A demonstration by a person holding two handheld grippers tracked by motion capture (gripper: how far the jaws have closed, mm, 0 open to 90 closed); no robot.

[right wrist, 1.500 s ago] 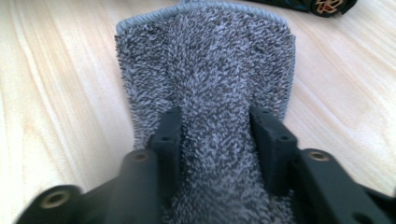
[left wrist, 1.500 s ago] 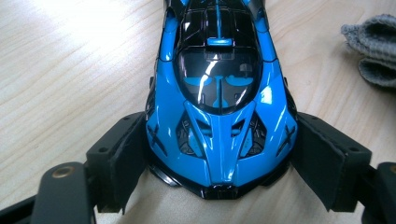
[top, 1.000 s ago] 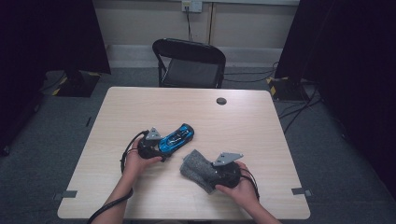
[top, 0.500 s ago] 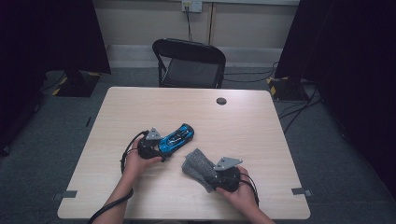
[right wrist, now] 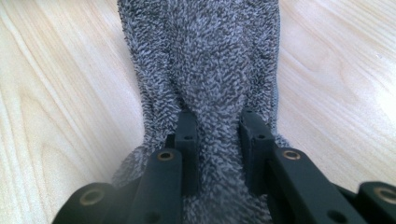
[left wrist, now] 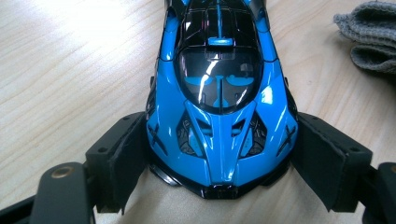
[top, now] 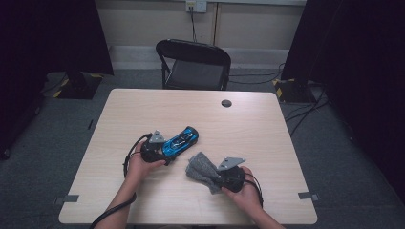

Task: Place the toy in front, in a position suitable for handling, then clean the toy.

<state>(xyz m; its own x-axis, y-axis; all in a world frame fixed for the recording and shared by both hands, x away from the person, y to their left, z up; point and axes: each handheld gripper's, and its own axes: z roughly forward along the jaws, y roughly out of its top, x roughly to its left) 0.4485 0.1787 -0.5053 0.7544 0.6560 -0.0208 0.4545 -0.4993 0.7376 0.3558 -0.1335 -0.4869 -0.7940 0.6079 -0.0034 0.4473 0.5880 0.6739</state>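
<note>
One glossy blue toy sports car (left wrist: 219, 107) clamped by the left hand-held gripper (left wrist: 219, 163); one grey terry cloth (right wrist: 205, 70) pinched by the right hand-held gripper (right wrist: 218, 140), its jaws having just been closing; one wooden table (top: 267, 124).

A blue toy car (left wrist: 219, 107) with a black cockpit sits on the pale wooden desk (left wrist: 70, 70), one end pointing toward the camera. The left gripper (left wrist: 219, 163) clasps it at that end, one black pad against each flank. A grey cloth (left wrist: 369, 32) (folded, at the upper right corner) lies near the car.
</note>
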